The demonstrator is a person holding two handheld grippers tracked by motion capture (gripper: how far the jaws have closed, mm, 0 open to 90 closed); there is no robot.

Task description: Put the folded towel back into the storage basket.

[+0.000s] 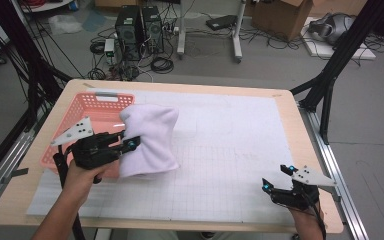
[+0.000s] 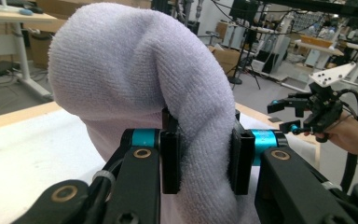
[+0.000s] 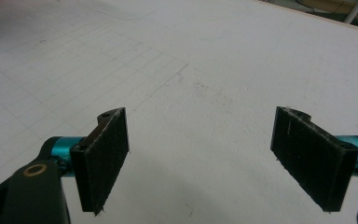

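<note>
A: Containers first. One pink basket (image 1: 88, 114), slatted plastic, at the left end of the table (image 1: 285, 107), partly on the white gridded mat (image 1: 220, 150). What can be seen of its inside is bare; the near right part is hidden behind the towel and the gripper, so can't tell what lies there.

B: The towel?

A: White towel (image 1: 147, 140), terry cloth, bunched and lifted. In the high view it hangs over the basket's right edge and the mat just beside it. Whether its lower hem touches the mat, can't tell.

B: Held by which one?

A: Left gripper (image 1: 130, 142). Comes in from the left, over the basket's near corner, jaws clamped on a fold at the towel's left side. In the left gripper view the towel (image 2: 135, 74) rises above the left gripper (image 2: 205, 156) as a rounded hump, one thick roll pinched between both pads (image 2: 170, 161).

B: The other one?

A: Right gripper (image 1: 280, 177), near right corner of the mat, well apart from towel and basket. Jaws spread wide, nothing between them. In the right gripper view the right gripper (image 3: 200, 158) hangs over the bare mat (image 3: 205, 70).
</note>
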